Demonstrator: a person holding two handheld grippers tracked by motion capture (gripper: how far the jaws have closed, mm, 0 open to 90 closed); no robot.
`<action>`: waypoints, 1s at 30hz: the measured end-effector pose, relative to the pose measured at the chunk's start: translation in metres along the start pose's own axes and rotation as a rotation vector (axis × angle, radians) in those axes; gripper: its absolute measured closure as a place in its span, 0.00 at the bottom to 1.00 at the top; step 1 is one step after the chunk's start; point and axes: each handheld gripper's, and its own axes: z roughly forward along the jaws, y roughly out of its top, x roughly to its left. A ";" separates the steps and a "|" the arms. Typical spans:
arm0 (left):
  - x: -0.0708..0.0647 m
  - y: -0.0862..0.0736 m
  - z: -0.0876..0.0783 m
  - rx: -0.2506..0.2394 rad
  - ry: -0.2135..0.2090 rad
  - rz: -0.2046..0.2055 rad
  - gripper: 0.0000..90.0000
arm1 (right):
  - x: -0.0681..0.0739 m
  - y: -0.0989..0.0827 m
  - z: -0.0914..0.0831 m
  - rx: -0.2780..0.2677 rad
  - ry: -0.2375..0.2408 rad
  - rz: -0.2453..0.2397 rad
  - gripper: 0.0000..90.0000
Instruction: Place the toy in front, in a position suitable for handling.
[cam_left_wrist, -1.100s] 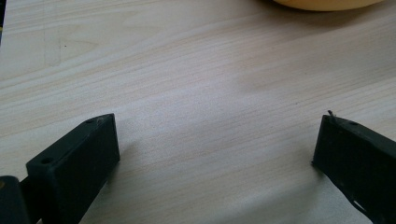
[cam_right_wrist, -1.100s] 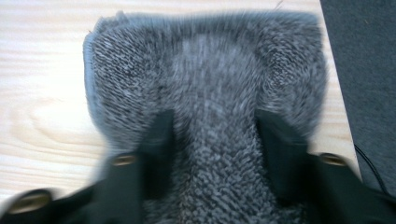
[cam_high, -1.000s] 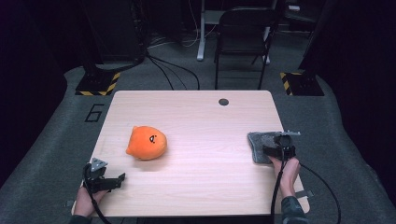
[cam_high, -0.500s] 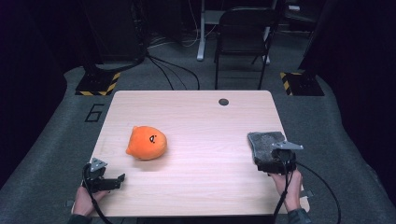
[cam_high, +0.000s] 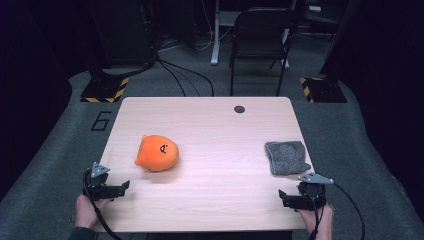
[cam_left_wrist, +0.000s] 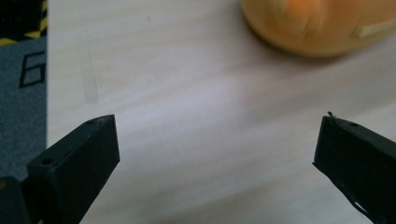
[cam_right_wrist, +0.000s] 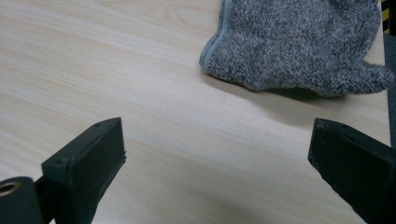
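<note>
1. The right gripper sits at the table's near edge, on the near side of the grey cloth and apart from it. Its jaws have just been opening; they stand wide with nothing between them.
2. The left gripper is at the near left corner of the table, well apart from the cloth. Its jaws are spread wide and hold nothing.
3. The grey cloth lies folded by the table's right edge, just beyond the right gripper.
4. An orange plush toy rests far to the left of the cloth, just beyond the left gripper.
5. A dark round hole lies near the table's far edge, beyond the cloth.
</note>
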 end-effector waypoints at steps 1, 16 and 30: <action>-0.001 0.009 -0.004 -0.031 -0.005 -0.013 0.00 | 0.000 0.001 0.001 0.000 -0.001 -0.002 0.04; -0.017 0.089 -0.010 -0.187 -0.155 -0.002 0.00 | 0.012 0.010 0.010 0.009 0.025 -0.031 0.04; -0.022 0.089 0.045 -0.130 -0.237 -0.057 0.06 | 0.013 0.010 0.013 0.019 0.027 -0.046 0.04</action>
